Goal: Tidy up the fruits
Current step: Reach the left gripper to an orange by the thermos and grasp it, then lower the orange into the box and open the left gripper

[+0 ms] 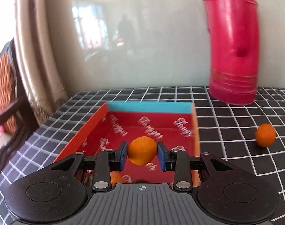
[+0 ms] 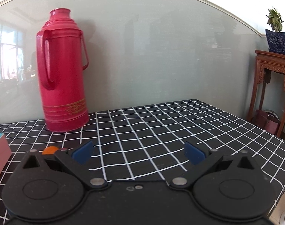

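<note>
My left gripper (image 1: 142, 152) is shut on an orange (image 1: 142, 150) and holds it above the open red box (image 1: 82, 136) with orange walls and a blue far wall. Another orange (image 1: 116, 179) lies in the box near its front, mostly hidden behind the gripper. A loose orange (image 1: 265, 135) sits on the checked tablecloth to the right of the box. My right gripper (image 2: 139, 152) is open and empty over the cloth. An orange (image 2: 49, 150) peeks out behind its left finger, and the box corner (image 2: 0, 153) shows at the far left.
A tall red thermos (image 1: 234, 43) stands at the back by the wall, right of the box; it also shows in the right wrist view (image 2: 63, 71). A wooden stand (image 2: 271, 86) with a potted plant (image 2: 276, 35) is beyond the table's right edge. A chair (image 1: 5, 93) stands at the left.
</note>
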Demonstrator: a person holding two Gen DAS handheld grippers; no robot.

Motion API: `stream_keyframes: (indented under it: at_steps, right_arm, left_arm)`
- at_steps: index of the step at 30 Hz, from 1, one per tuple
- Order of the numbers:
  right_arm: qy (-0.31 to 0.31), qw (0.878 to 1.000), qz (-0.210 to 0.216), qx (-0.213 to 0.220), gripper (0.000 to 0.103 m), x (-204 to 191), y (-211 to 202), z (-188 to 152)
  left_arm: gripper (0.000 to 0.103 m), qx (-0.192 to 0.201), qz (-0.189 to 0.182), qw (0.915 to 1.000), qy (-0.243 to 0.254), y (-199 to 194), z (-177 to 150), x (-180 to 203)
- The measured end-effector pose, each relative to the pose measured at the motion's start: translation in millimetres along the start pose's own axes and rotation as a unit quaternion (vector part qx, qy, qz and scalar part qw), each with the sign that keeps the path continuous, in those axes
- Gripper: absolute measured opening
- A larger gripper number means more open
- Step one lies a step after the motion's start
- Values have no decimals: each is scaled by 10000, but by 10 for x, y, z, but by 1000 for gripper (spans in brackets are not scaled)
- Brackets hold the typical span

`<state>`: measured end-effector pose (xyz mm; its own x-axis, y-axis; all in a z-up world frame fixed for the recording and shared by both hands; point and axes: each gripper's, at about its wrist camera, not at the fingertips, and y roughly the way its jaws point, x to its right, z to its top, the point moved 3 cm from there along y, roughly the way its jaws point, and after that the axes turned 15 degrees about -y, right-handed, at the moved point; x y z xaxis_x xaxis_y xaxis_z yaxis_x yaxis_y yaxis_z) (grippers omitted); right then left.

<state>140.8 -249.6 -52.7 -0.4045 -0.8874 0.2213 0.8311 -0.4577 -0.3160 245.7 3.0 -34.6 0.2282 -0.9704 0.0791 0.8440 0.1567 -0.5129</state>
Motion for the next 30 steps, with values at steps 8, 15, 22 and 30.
stream_keyframes:
  at_steps: [8, 15, 22, 30]
  right_arm:
    - [-136, 9999, 56, 43, 97, -119, -2, 13]
    - [-175, 9997, 195, 0, 97, -211, 60, 19]
    - [-173, 9985, 505, -93, 97, -393, 149, 55]
    - [-270, 9969, 731, -122, 97, -619, 183, 75]
  left_arm:
    - [34, -122, 133, 9993, -325, 23, -23, -164]
    - [100, 81, 260, 9980, -575, -104, -2, -261]
    - [100, 163, 221, 9975, -649, -238, 49, -431]
    - [103, 422, 286, 9964, -672, -490, 18, -668]
